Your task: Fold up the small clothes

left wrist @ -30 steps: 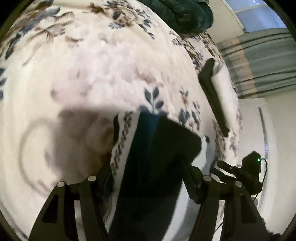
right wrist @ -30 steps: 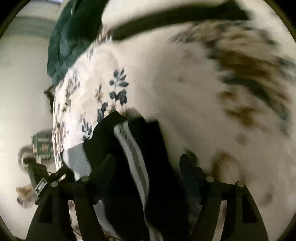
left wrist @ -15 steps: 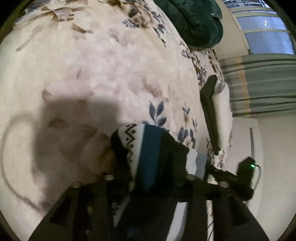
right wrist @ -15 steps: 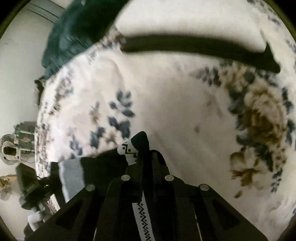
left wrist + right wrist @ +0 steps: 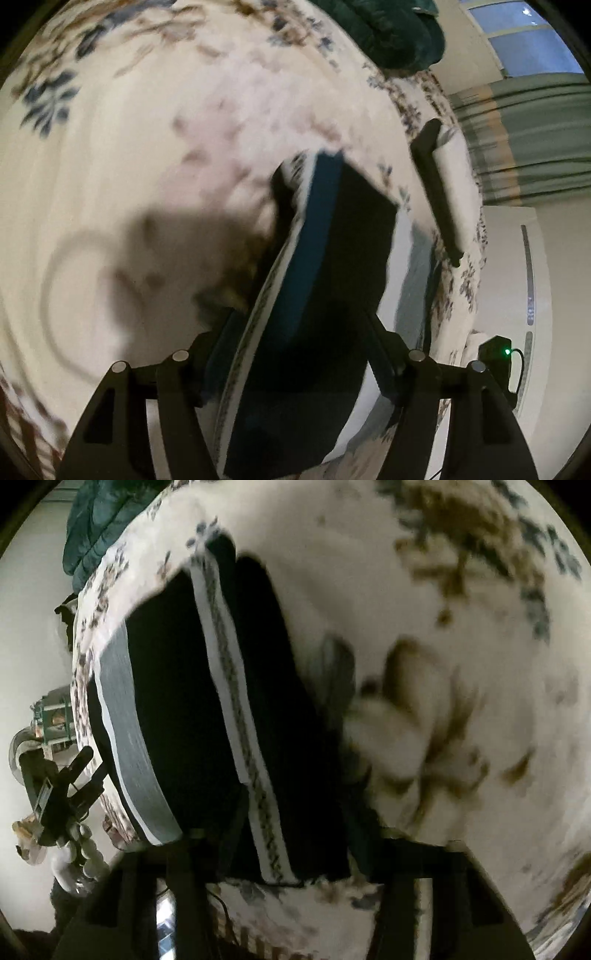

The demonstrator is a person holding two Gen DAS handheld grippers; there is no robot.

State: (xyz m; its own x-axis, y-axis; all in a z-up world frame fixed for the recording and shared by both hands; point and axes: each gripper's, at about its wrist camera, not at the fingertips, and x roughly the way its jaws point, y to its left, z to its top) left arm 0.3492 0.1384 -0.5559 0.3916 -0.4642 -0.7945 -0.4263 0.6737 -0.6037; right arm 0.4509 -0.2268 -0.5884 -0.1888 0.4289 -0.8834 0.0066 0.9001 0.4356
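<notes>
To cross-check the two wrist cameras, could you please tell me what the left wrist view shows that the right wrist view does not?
Only the left wrist view: a window, a grey-green curtain, a long black strip lying on the bed, and a black device with a green light.
Only the right wrist view: a green-framed object beside the bed, too blurred to identify.
Both: the dark striped garment with its white patterned band, the floral bedspread under it, and a dark green blanket at the far end.

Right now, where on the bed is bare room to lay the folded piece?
Free: the wide floral bedspread left of the dark striped garment. Crowded: the far corner with the green blanket, and the right edge by the black-and-white piece.
</notes>
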